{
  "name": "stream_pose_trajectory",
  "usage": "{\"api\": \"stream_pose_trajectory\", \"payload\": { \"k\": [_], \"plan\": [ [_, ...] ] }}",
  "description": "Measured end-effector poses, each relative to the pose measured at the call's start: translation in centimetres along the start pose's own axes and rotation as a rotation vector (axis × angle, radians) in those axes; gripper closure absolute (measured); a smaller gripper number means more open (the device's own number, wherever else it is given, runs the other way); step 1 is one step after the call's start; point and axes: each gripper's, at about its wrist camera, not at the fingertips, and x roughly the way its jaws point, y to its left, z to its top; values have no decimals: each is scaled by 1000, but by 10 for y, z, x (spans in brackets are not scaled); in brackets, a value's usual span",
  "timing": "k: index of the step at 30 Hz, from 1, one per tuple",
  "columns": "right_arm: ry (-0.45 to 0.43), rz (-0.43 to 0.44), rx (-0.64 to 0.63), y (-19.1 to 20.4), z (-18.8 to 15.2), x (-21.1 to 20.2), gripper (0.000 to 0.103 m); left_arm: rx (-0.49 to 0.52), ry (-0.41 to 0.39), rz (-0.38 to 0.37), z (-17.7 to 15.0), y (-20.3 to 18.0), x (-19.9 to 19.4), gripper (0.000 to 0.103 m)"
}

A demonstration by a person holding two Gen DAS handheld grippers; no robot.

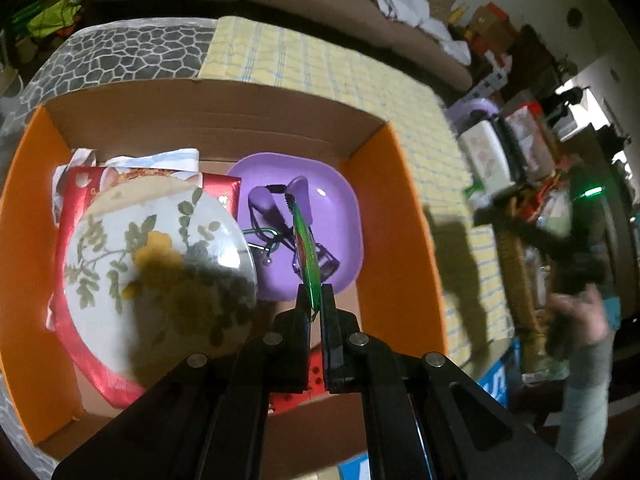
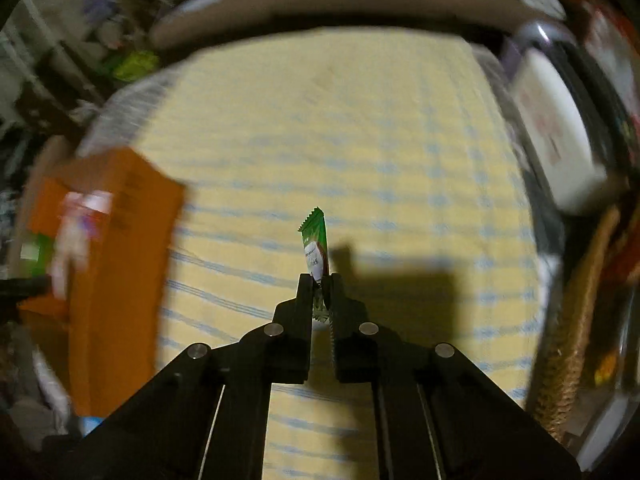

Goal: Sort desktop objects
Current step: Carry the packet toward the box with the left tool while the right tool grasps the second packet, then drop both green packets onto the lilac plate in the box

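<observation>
A thin green foil sachet (image 1: 306, 248) is being held clamped in the left claw (image 1: 316, 304) above the orange-flapped cardboard box (image 1: 400, 216), already part-filled; a second green sachet (image 2: 316, 248) is being held clamped in the right claw (image 2: 321, 292), unsorted.

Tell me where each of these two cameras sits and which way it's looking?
Left wrist: rides the left tongs, looking down into the cardboard box at a purple plate; tongs shut on a green packet; a hand shows at right.
Right wrist: rides the right tongs, looking down at the yellow checked cloth; tongs shut on another green packet.
Shared: the box and the cloth.
</observation>
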Motion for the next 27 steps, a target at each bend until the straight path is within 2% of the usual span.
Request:
{"api": "stream_pose_trajectory", "payload": {
  "k": [1, 3, 6, 10, 12, 13, 14, 17, 19, 21, 23, 24, 25, 26, 27],
  "plan": [
    [-10, 30, -15, 4, 5, -7, 95, 8, 6, 8, 3, -2, 4, 101],
    [-26, 131, -55, 40, 22, -16, 95, 15, 10, 36, 9, -4, 9, 101],
    [-12, 197, -120, 89, 38, -8, 95, -9, 14, 41, 16, 0, 13, 101],
    [53, 159, -169, 125, 49, 26, 95, -50, 30, 62, 22, 7, 23, 101],
    [78, 136, -172, 130, 52, 39, 95, -71, 32, 53, 24, 11, 26, 85],
    [81, 126, -171, 132, 50, 42, 94, -84, 27, 48, 25, 13, 26, 63],
    [84, 125, -167, 130, 48, 45, 92, -94, 17, 49, 24, 14, 24, 55],
    [72, 144, -147, 125, 46, 45, 91, -87, -7, 45, 24, 12, 16, 55],
    [78, 168, -150, 125, 44, 42, 77, -89, -28, 30, 22, 10, 5, 55],
    [56, 156, -155, 124, 41, 33, 73, -82, -53, 41, 20, 8, -7, 53],
    [37, 156, -159, 123, 39, 22, 72, -61, -74, 62, 17, 4, -17, 43],
    [31, 158, -160, 121, 36, 14, 65, -48, -93, 75, 12, 0, -26, 38],
    [25, 164, -159, 120, 32, 5, 55, -41, -107, 79, 8, -3, -31, 25],
    [15, 171, -162, 119, 29, -3, 49, -34, -130, 84, 2, -6, -39, 14],
    [5, 174, -172, 119, 24, -12, 36, -27, -148, 86, -5, -9, -45, 10]
  ]
}}
